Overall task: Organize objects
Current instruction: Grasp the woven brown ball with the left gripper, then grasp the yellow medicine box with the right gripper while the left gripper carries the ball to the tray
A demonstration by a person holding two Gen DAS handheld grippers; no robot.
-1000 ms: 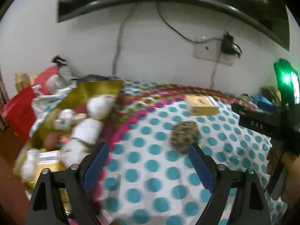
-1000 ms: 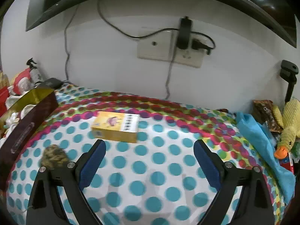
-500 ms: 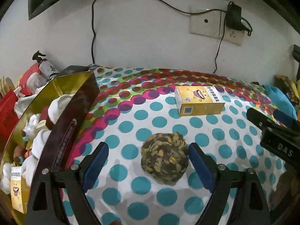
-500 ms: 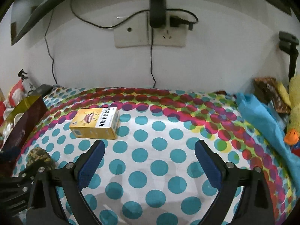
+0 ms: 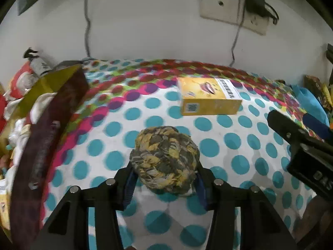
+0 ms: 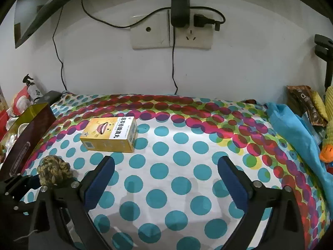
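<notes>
The left hand-held gripper was closing its jaws around a braided rope ball of yellow, grey and dark strands, its blue pads lying against the ball's two sides. The ball rested on the desk, on a polka-dot cloth with teal dots and a band of red, magenta and green ones towards the wall. Beyond the ball, apart from it, lay a yellow medicine box flat on the cloth.

At the left edge of the cloth stood an open gold-lined box with a dark maroon outer wall, holding white wrapped items; what they were could not be told.

The right hand-held gripper hovered over bare cloth with its jaws spread wide and opening a little more, nothing between them. From its view the ball and the left gripper sat at the lower left, the yellow box just ahead and to the left. A blue cloth and a yellow plush duck lay at the right edge. On the wall behind, a black adapter was plugged into a socket plate.
</notes>
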